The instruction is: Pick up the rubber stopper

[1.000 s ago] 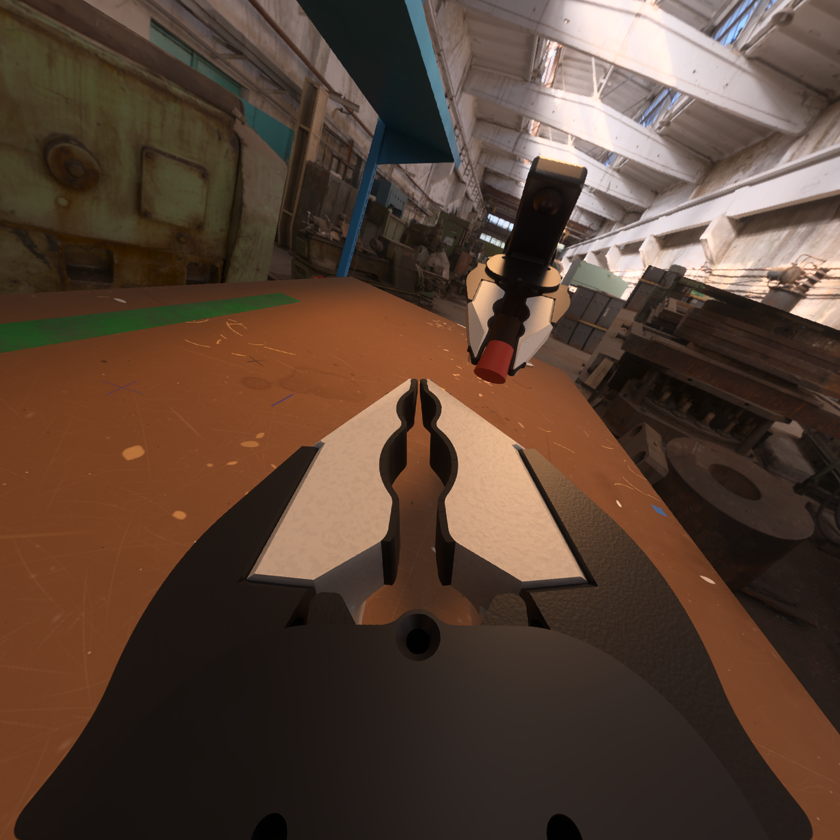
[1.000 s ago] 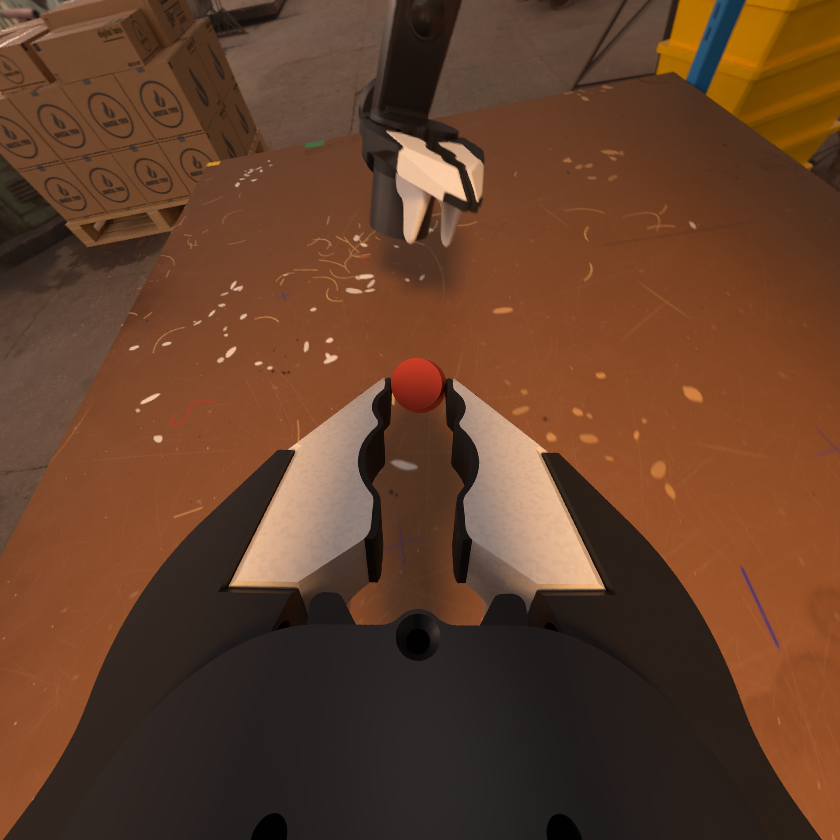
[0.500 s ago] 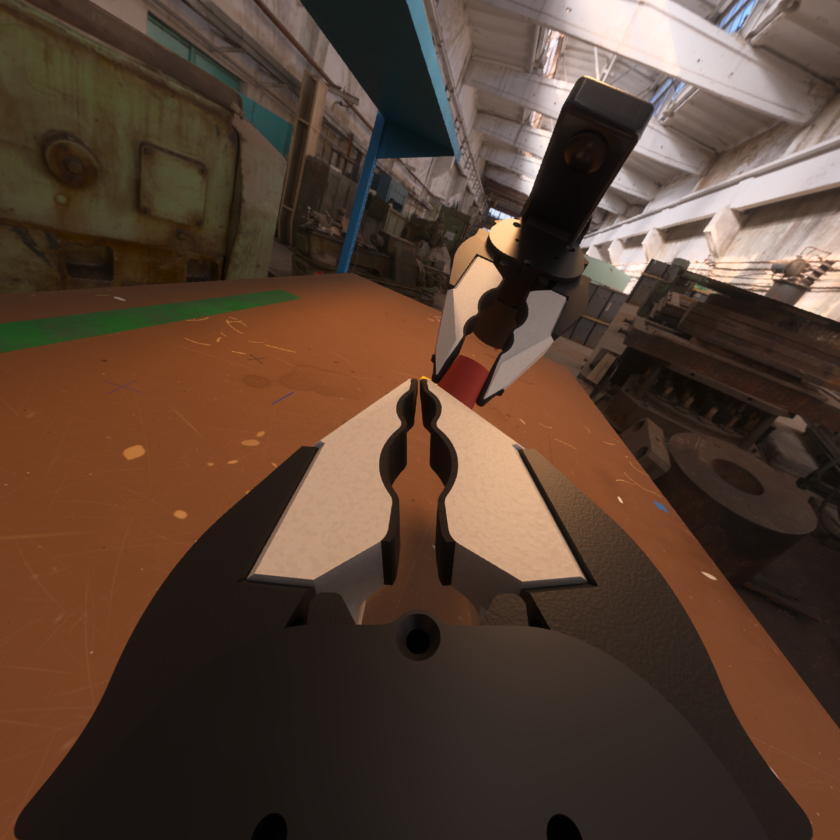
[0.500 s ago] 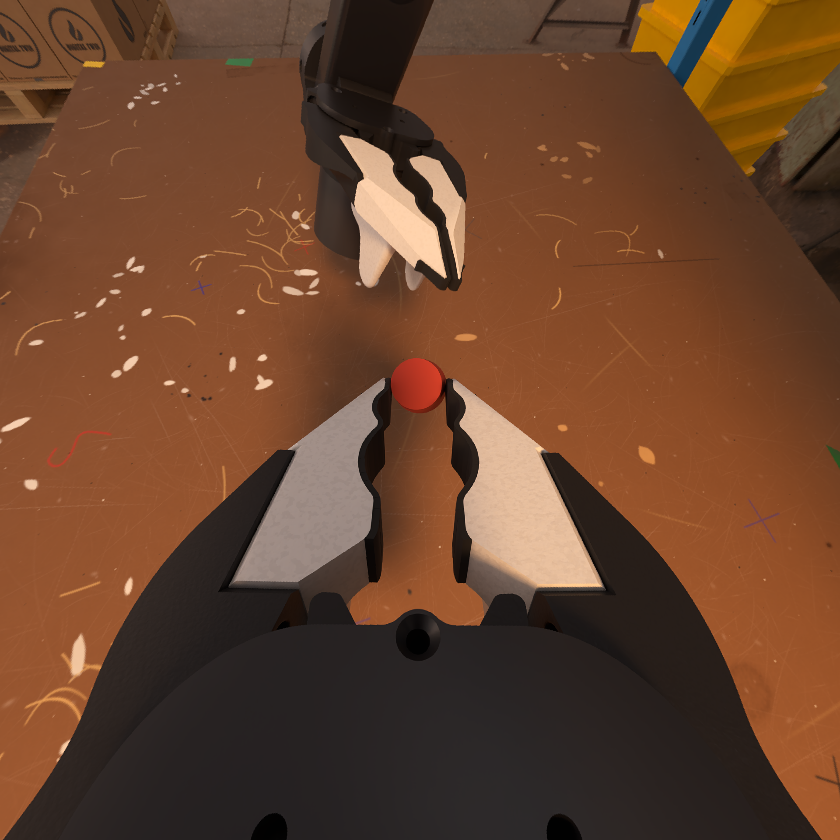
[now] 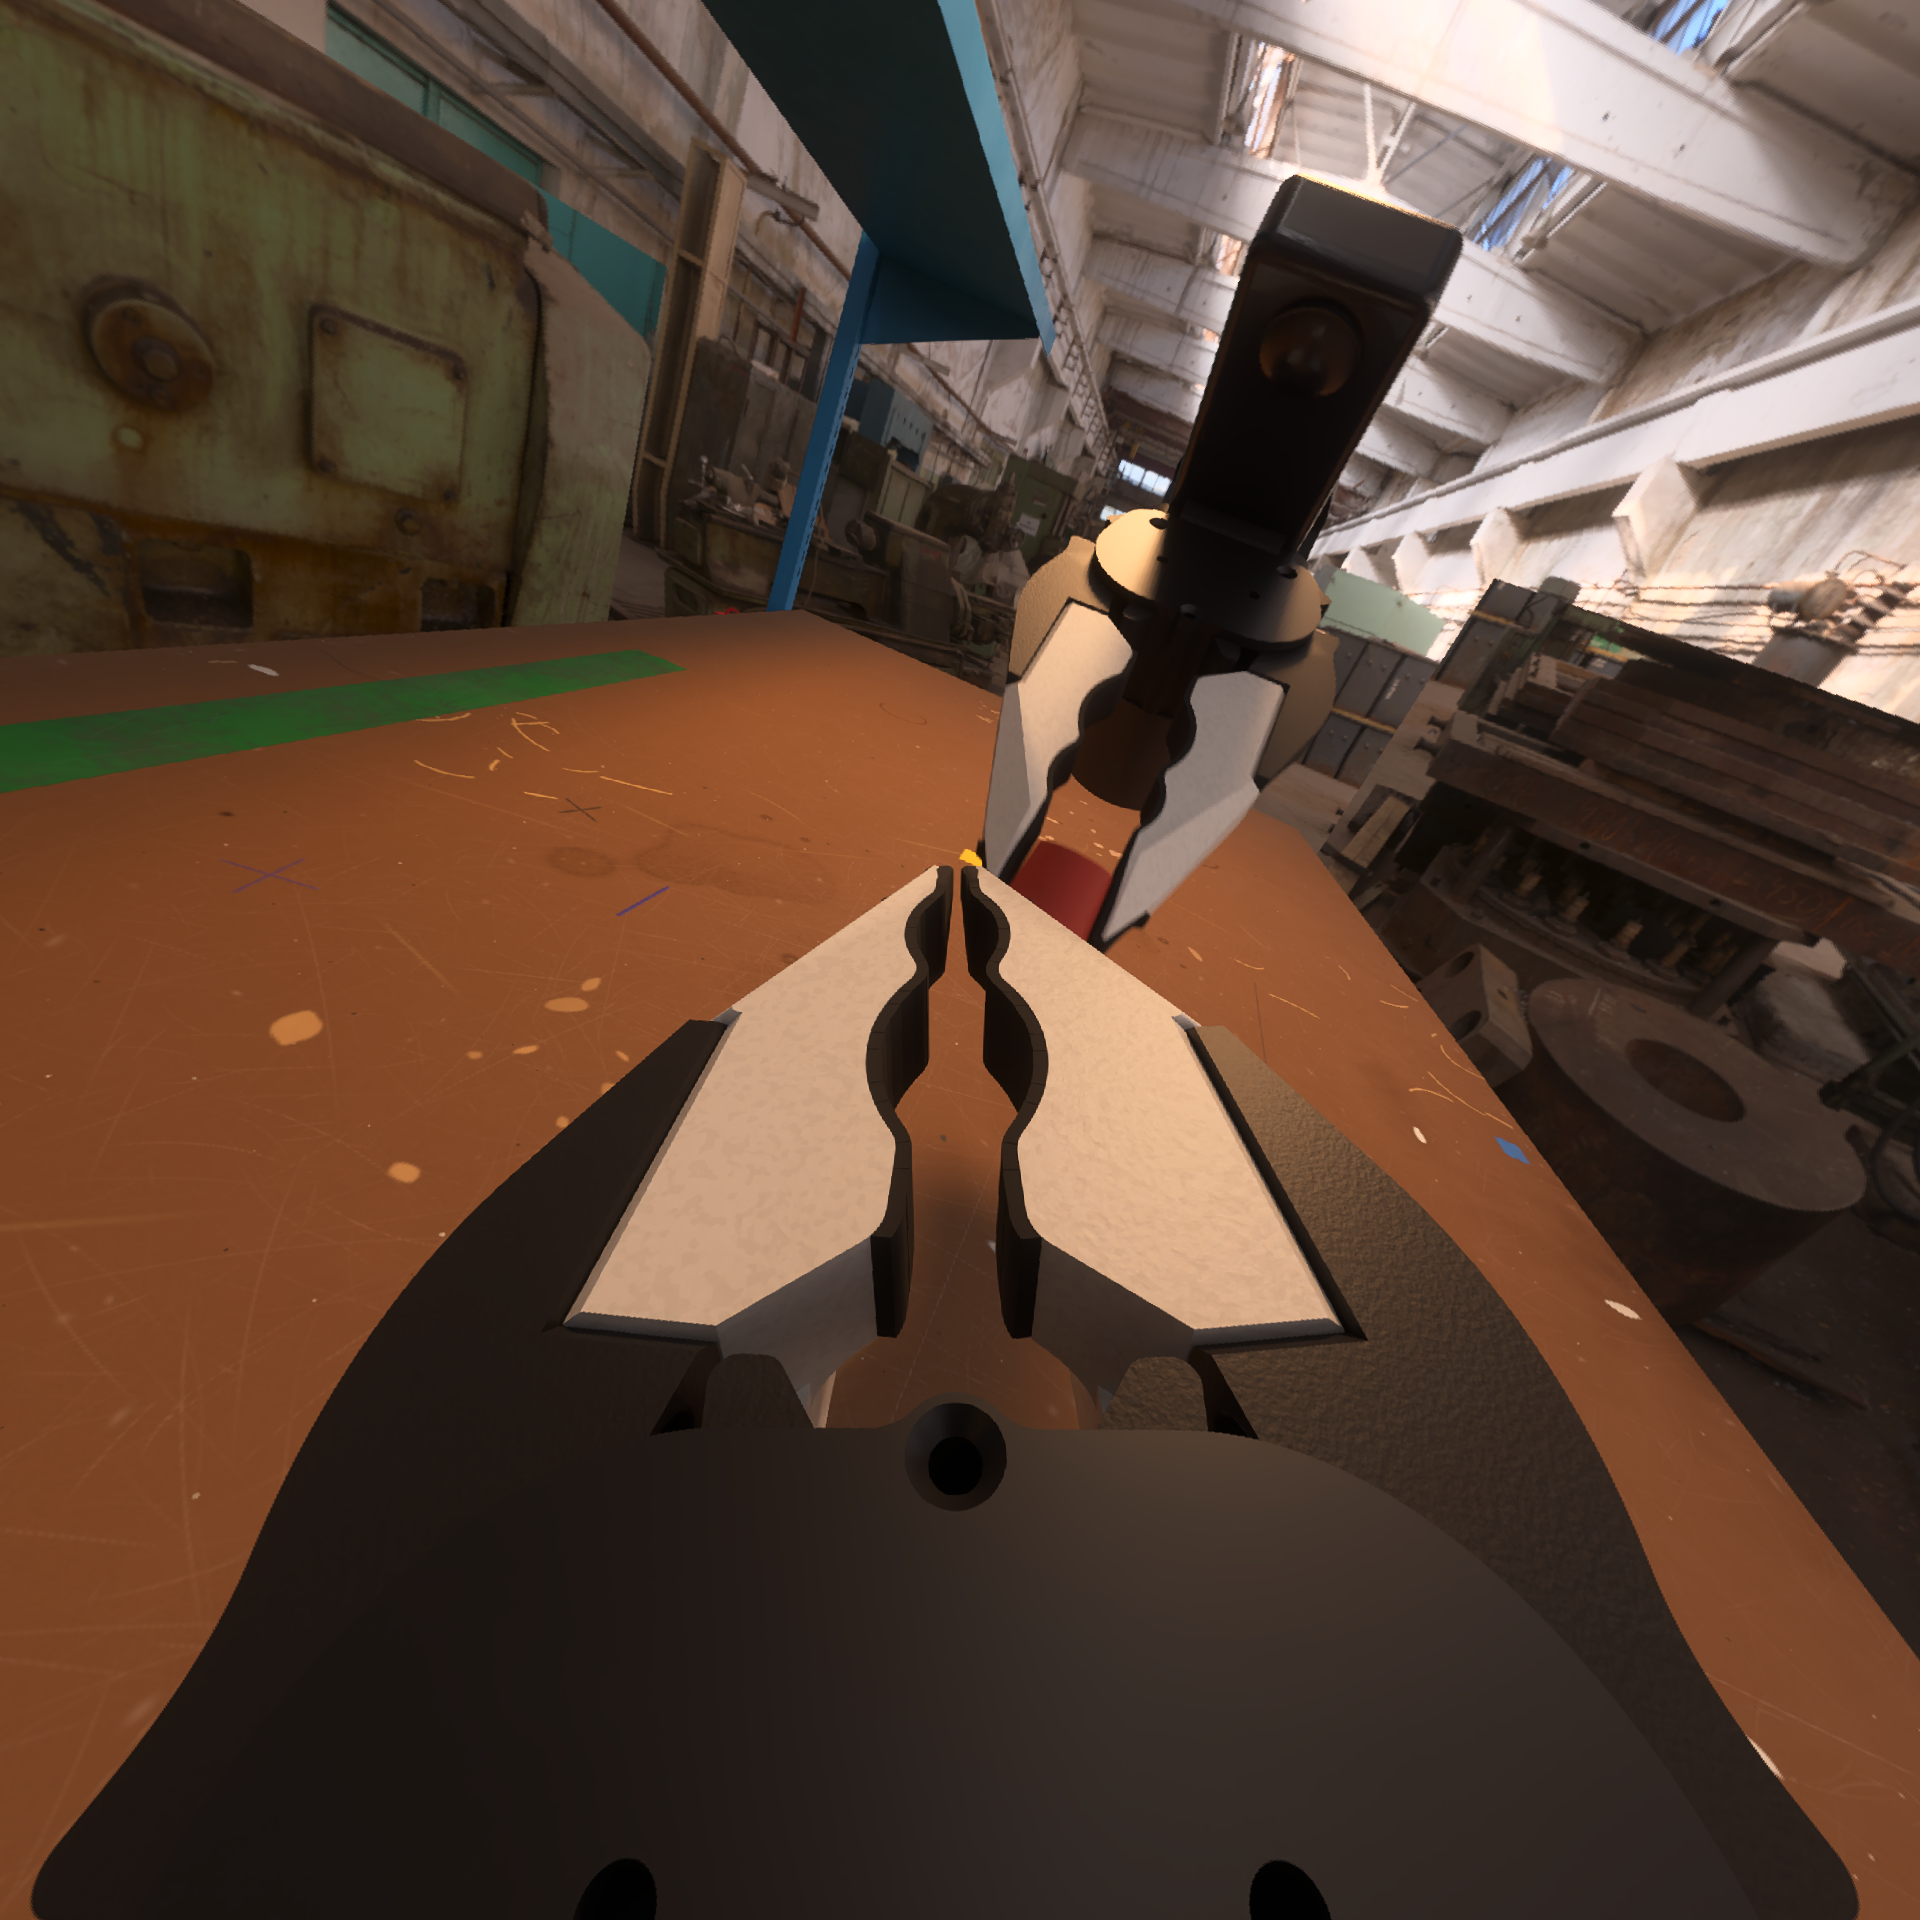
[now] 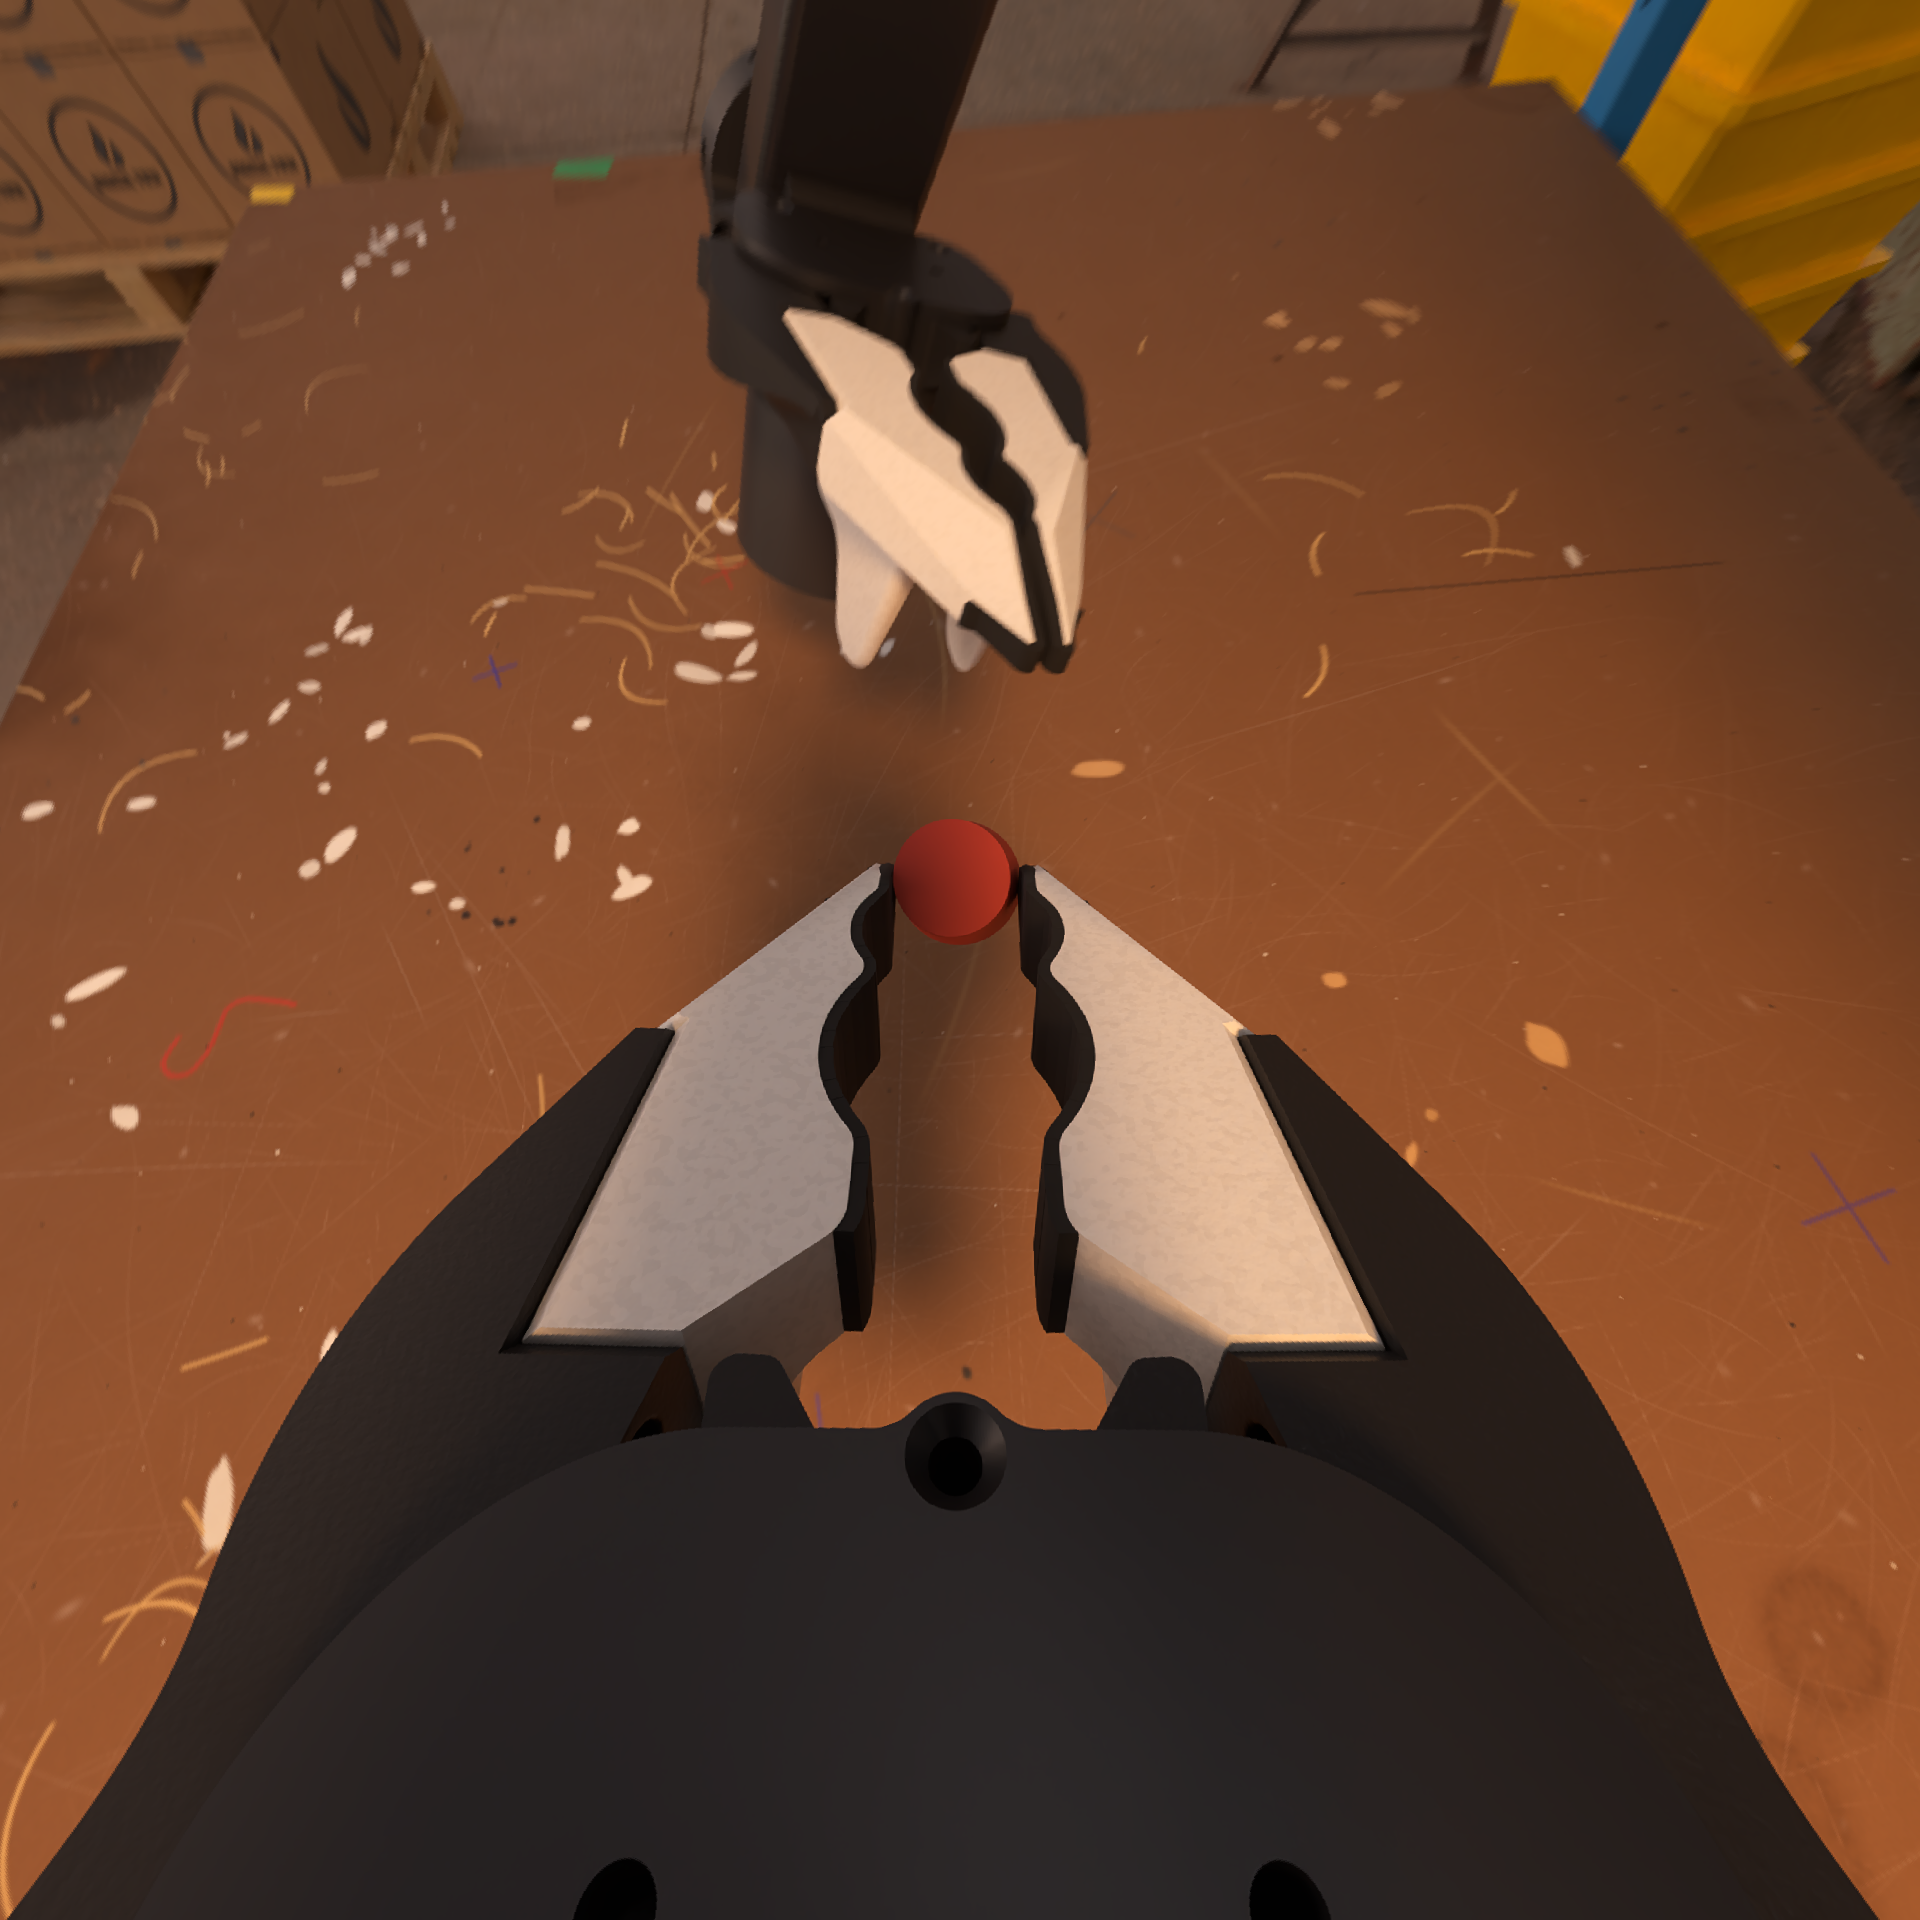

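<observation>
The red rubber stopper (image 6: pixel 954 879) is clamped between the tips of my right gripper (image 6: pixel 956 883), held above the brown table (image 6: pixel 1455 831). In the left wrist view the right gripper (image 5: pixel 1060 914) hangs just beyond my left fingertips, with the stopper (image 5: pixel 1065 883) partly hidden behind my right finger. My left gripper (image 5: pixel 956 883) is shut and empty, low over the table (image 5: pixel 312 1039). In the right wrist view the left gripper (image 6: pixel 1013 644) shows shut, a short way beyond the stopper.
The table's right edge (image 5: pixel 1455 1091) drops off to stacked scrap and a metal disc (image 5: pixel 1683 1122). A green strip (image 5: pixel 312 707) marks the far left. Cardboard boxes (image 6: pixel 156 135) and yellow crates (image 6: pixel 1766 156) stand past the table's far edge.
My right gripper has carried the stopper closer to my left gripper, which now looms larger in the right wrist view. The left gripper has stayed still and shut.
</observation>
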